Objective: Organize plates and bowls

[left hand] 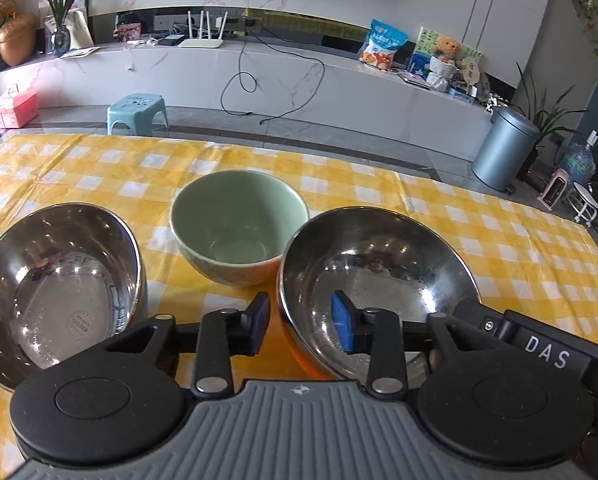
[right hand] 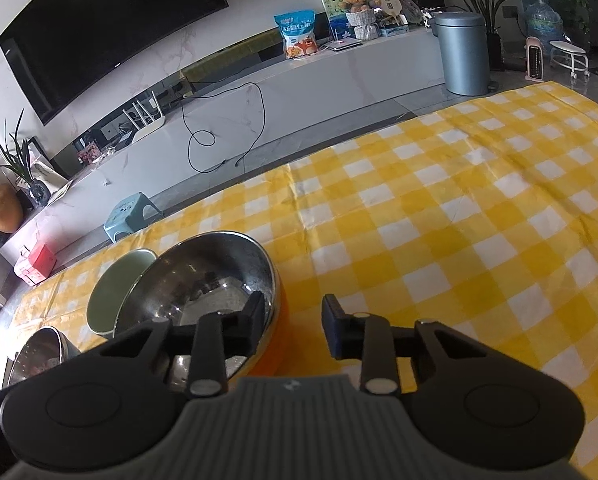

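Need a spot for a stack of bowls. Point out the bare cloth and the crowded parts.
Bare: the checked cloth right of the orange-sided steel bowl, and the strip beyond the green bowl to the far table edge. Crowded: the near left, where both steel bowls and the green one sit close together.

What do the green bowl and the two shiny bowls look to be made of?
Green bowl: likely glazed ceramic, judging by its thick rim and soft, even sheen. Left shiny bowl and right shiny bowl: polished steel by the look, with mirror-like reflections; the right one shows an orange outside.
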{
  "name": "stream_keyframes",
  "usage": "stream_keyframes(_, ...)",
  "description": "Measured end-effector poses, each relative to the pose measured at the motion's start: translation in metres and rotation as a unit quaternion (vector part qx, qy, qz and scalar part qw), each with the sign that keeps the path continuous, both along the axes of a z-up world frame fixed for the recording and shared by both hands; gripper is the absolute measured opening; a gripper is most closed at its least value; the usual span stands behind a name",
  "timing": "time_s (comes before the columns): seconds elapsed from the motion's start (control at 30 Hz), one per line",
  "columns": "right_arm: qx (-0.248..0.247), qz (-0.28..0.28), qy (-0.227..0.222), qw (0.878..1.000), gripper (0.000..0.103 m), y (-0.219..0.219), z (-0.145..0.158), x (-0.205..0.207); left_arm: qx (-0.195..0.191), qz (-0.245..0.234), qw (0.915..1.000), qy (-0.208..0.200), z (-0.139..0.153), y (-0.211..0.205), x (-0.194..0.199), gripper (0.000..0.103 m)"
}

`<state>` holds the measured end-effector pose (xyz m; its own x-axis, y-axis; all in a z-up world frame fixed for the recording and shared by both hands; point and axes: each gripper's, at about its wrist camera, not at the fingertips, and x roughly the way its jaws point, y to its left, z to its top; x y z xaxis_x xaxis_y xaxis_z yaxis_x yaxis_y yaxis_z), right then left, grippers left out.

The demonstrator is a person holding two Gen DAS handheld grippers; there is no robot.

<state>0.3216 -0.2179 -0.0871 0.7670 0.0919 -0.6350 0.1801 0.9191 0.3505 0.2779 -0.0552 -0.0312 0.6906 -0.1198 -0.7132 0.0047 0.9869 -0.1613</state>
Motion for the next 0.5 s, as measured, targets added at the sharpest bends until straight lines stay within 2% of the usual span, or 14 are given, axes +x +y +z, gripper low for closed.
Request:
stream_keyframes(0.13,0.001,0.010,-0.002,1.000,0.010,0.003,0.002,0.001,0.007,0.008,0.9999,0.001,0.000,-0.002,0.000,0.023)
stream_keyframes(0.2,0.002,0.010,-0.001,1.000,0.008,0.005,0.003,0.001,0.006,0.014,0.9999,0.004,0.002,-0.002,0.000,0.015)
stream_keyframes(0.37,-0.003,-0.007,0.004,1.000,0.007,0.004,0.008,-0.008,0.013,0.013,0.9998,0.007,0.006,-0.007,-0.009,0.014)
stream_keyframes(0.5,0.007,-0.003,0.011,1.000,0.007,-0.001,0.013,-0.024,0.001,0.013,0.9999,0.008,0.013,-0.003,-0.026,0.014)
